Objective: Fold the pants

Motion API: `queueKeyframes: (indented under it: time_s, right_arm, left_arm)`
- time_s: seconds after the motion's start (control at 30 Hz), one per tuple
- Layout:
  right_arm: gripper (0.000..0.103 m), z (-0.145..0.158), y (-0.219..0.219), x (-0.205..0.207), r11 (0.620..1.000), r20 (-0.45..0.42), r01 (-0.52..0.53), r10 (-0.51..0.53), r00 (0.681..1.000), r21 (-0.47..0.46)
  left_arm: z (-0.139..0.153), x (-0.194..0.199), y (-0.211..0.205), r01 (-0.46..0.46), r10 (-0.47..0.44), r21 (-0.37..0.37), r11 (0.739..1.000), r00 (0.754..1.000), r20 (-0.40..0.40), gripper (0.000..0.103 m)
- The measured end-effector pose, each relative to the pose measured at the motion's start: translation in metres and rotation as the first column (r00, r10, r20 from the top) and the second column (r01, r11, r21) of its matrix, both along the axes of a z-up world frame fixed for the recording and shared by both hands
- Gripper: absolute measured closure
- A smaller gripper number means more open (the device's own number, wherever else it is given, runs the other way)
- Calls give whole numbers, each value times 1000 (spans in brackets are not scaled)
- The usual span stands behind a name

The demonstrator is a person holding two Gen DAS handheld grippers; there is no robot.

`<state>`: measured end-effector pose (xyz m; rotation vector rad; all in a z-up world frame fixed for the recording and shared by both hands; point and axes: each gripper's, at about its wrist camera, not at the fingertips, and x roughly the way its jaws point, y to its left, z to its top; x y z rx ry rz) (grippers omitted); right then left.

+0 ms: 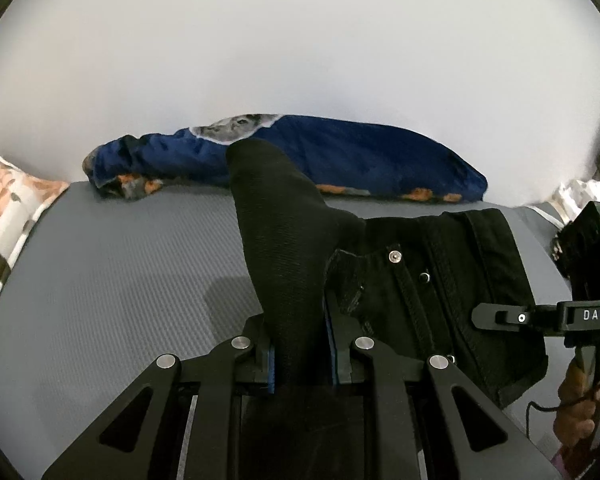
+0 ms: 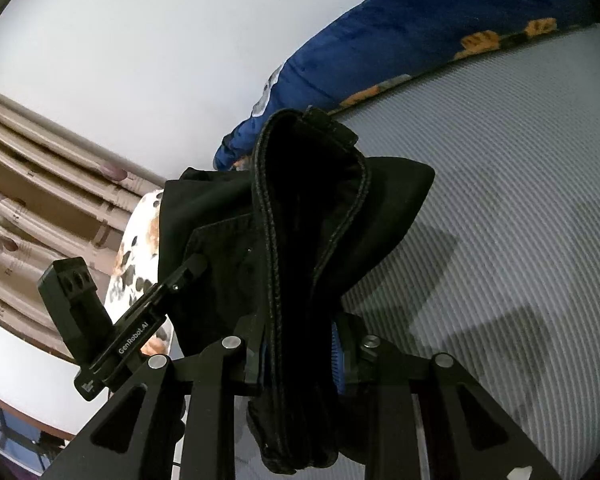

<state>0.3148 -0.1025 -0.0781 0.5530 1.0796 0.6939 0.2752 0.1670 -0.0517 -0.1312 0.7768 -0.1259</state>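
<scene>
left gripper (image 1: 300,360) pinching black jeans (image 1: 440,280) fold | right gripper (image 2: 300,356) pinching seamed waistband (image 2: 272,240) | blue pillow (image 1: 340,152) at 12 | judged heavy, limp; hold thick seams

I get soft, even indoor light, with faint shadows on the grey mat (image 1: 112,264). The black pants (image 1: 284,248) read as nearly featureless dark. Fisheye bending curves every edge, corners vignette to black, and focus holds reasonably sharp.
</scene>
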Motion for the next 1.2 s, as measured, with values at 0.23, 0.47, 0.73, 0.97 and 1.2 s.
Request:
queueKeyframes:
  time_s: [0.23, 0.47, 0.73, 0.97, 1.2]
  right_arm:
    - [80, -2, 0, 10, 1000, 12, 10, -11, 1000, 13]
    - [80, -4, 1, 24, 999, 15, 18, -19, 1000, 29]
    - [80, -11, 6, 28, 999, 5, 19, -19, 1000, 30]
    - [80, -11, 7, 28, 999, -1, 25, -25, 1000, 25]
    - [80, -11, 13, 31, 999, 0, 30, -30, 1000, 19]
  left_arm:
    - [-7, 26, 12, -15, 15, 3, 1000, 1000, 13, 84]
    - [-9, 48, 24, -29, 29, 11, 1000, 999, 26, 84]
    - [-21, 64, 37, -49, 49, 13, 999, 999, 18, 84]
    - [-31, 72, 42, -58, 58, 22, 998, 998, 10, 84]
    - [-38, 81, 49, -67, 67, 21, 998, 998, 4, 84]
